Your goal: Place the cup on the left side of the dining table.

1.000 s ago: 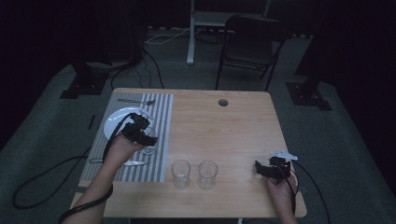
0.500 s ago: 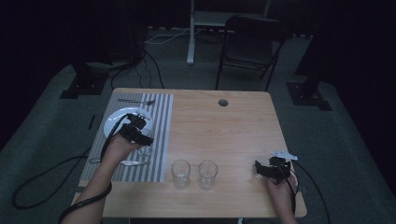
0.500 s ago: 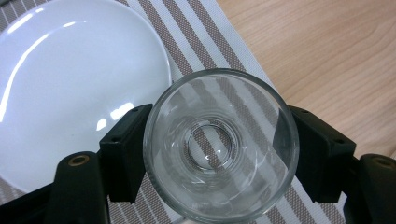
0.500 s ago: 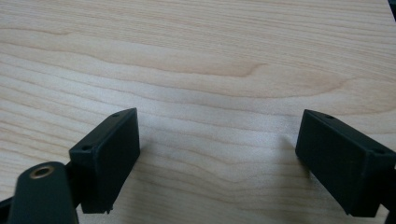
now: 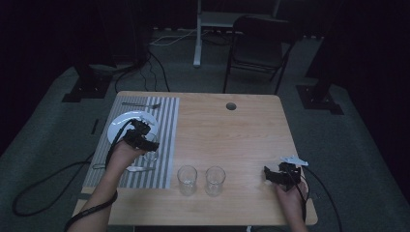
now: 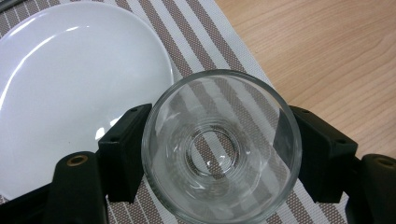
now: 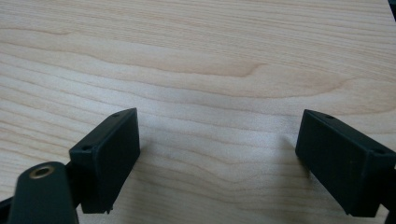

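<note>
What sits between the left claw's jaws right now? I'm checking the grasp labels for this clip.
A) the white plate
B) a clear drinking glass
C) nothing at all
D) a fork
B: in the left gripper view a clear glass fills the gap between the left claw's two black jaws, which press its sides, over the striped placemat and beside the white plate.
</note>
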`<action>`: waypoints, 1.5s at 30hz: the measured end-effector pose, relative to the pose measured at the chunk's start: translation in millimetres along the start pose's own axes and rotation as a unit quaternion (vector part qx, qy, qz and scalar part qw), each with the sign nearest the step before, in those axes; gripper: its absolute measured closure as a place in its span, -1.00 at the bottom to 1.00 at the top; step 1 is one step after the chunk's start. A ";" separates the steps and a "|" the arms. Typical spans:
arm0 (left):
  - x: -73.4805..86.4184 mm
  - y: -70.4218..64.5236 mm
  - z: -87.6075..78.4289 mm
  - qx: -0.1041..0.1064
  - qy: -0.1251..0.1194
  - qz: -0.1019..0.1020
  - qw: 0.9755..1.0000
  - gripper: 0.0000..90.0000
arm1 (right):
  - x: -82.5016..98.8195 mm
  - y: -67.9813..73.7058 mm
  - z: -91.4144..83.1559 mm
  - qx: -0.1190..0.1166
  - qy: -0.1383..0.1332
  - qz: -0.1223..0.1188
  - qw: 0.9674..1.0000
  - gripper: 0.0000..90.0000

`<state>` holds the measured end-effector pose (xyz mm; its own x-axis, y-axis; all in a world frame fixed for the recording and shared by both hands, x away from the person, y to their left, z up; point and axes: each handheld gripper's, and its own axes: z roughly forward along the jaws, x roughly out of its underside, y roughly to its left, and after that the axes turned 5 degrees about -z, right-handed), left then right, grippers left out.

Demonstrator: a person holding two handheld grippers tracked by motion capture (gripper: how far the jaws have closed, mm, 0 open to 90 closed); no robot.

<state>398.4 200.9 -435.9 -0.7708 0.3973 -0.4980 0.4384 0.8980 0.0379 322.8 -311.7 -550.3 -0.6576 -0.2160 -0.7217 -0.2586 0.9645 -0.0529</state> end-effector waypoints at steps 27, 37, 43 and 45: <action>61.4 13.2 -14.5 0.028 -0.095 -0.054 0.994 -0.78 | 0.0 0.0 0.0 0.000 0.000 0.000 1.000 -0.70; 99.7 22.1 -20.2 -0.005 -0.124 -0.066 0.990 -0.78 | 0.0 0.0 0.0 0.000 0.000 0.000 1.000 -0.70; 128.9 30.7 -21.4 -0.002 -0.129 -0.079 0.988 -0.78 | 0.0 0.0 0.0 0.000 0.000 0.000 1.000 -0.70; 139.6 35.7 -19.2 -0.006 -0.128 -0.090 0.988 -0.78 | 0.0 0.0 0.0 0.000 0.000 0.000 1.000 -0.70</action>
<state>297.6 292.0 -487.4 -0.6927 0.1713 -0.7006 0.2979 0.9526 -0.0617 322.8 -311.7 -550.2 -0.6578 -0.2162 -0.7214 -0.2591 0.9644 -0.0528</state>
